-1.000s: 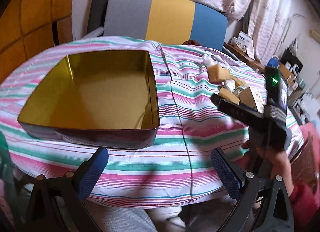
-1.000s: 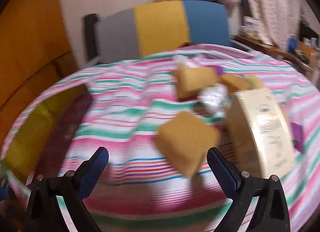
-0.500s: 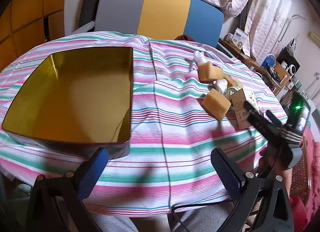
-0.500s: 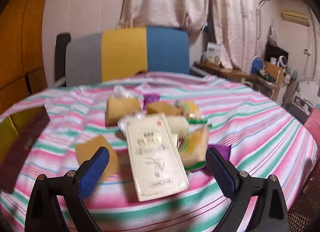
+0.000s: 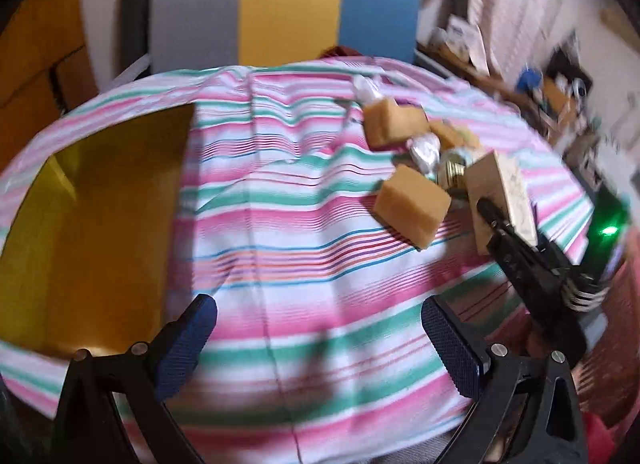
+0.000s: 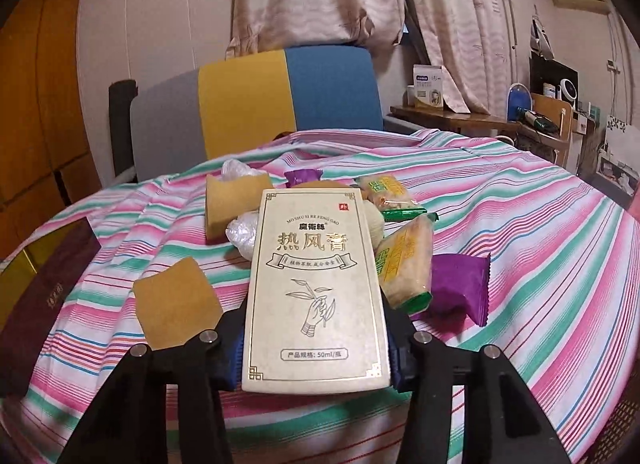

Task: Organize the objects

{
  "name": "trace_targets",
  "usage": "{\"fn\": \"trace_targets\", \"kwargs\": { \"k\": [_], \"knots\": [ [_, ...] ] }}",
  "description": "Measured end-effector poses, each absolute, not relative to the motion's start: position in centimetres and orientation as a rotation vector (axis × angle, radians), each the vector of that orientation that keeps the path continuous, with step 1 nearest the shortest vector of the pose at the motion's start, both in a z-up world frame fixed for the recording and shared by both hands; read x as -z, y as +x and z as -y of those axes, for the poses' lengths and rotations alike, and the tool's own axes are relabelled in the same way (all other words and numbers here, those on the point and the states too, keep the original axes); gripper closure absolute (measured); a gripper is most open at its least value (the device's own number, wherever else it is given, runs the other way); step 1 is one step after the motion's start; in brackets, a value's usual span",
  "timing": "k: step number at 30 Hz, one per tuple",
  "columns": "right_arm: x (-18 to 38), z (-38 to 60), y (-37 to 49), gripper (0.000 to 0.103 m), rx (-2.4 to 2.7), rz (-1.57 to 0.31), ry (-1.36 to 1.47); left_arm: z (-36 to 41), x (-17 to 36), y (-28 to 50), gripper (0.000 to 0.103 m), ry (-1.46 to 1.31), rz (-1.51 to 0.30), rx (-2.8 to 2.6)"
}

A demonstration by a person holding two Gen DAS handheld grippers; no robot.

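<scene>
Far left on the striped tablecloth [image 6: 520, 224]: an open gold tin [image 5: 92, 232], nothing in it. Left gripper [image 5: 320, 344] hung over bare cloth beside the tin, blue pads wide apart, nothing between them. Next, toward the middle, a tan sponge block [image 6: 176, 304] flat on the cloth, just left of the right gripper [image 6: 316, 348]. Jaws just squeezed in and clamped tight on the near end of the cream ointment box [image 6: 316, 284], one blue pad on each long side. Box pointed away over the pile. Further right, touching the box: yellow snack packs [image 6: 408, 264], then a purple packet [image 6: 460, 284].
</scene>
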State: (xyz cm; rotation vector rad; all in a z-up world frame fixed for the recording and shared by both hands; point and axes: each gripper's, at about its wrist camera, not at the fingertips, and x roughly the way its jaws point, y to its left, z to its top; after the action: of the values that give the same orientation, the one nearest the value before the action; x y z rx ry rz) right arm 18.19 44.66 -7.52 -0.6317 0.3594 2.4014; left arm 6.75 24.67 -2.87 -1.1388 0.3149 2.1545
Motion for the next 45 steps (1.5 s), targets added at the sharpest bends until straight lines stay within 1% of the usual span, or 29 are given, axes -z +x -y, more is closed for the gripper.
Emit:
{"fn": "trace_targets", "kwargs": {
  "k": [6, 10, 13, 18, 23, 24, 25, 26, 30, 32, 36, 41, 45],
  "knots": [
    [7.9, -45.1, 19.0, 0.052, -2.372, -0.406, -0.574, -29.6, 3.1, 5.8, 0.000, -1.047, -0.383, -2.115],
    [7.9, -45.0, 18.8, 0.052, -2.372, -0.397, -0.576, -32.9, 4.1, 3.8, 0.000, -1.009, -0.364, -2.089],
    [8.1, -45.1, 19.0, 0.052, -2.375, -0.414, -0.572, -34.1, 5.1, 2.3, 0.000, -1.011, -0.323, -2.023],
    [8.3, -45.2, 19.1, 0.052, -2.363, -0.425, -0.564, -34.8, 6.5, 1.4, 0.000, -0.983, -0.343, -1.939],
    [8.3, -45.1, 19.1, 0.052, -2.360, -0.421, -0.562, -35.3, 6.1, 2.9, 0.000, -0.785, -0.465, -1.949],
    [8.4, -45.1, 19.1, 0.052, -2.360, -0.422, -0.560, -35.5, 6.1, 3.0, 0.004, -0.776, -0.473, -1.938],
    [8.4, -45.1, 19.2, 0.052, -2.359, -0.424, -0.558, -35.6, 6.1, 3.2, 0.011, -0.766, -0.475, -1.919],
    [8.4, -45.1, 19.2, 0.052, -2.356, -0.428, -0.553, -35.7, 6.1, 3.3, 0.014, -0.756, -0.478, -1.901],
    [8.4, -45.3, 19.6, 0.052, -2.348, -0.449, -0.538, -36.6, 6.6, 3.3, 0.015, -0.776, -0.512, -1.877],
    [8.5, -45.3, 19.6, 0.051, -2.347, -0.449, -0.537, -36.9, 7.1, 3.3, 0.020, -0.787, -0.536, -1.884],
    [8.5, -45.3, 19.5, 0.051, -2.346, -0.447, -0.538, -36.7, 7.3, 3.7, 0.040, -0.797, -0.502, -1.853],
    [8.5, -45.2, 19.4, 0.051, -2.343, -0.441, -0.542, -36.1, 7.2, 4.8, 0.041, -0.752, -0.516, -1.917],
    [8.5, -45.2, 19.4, 0.052, -2.340, -0.434, -0.545, -34.5, 7.2, 4.1, 0.041, -0.790, -0.434, -1.968]
  ]
}}
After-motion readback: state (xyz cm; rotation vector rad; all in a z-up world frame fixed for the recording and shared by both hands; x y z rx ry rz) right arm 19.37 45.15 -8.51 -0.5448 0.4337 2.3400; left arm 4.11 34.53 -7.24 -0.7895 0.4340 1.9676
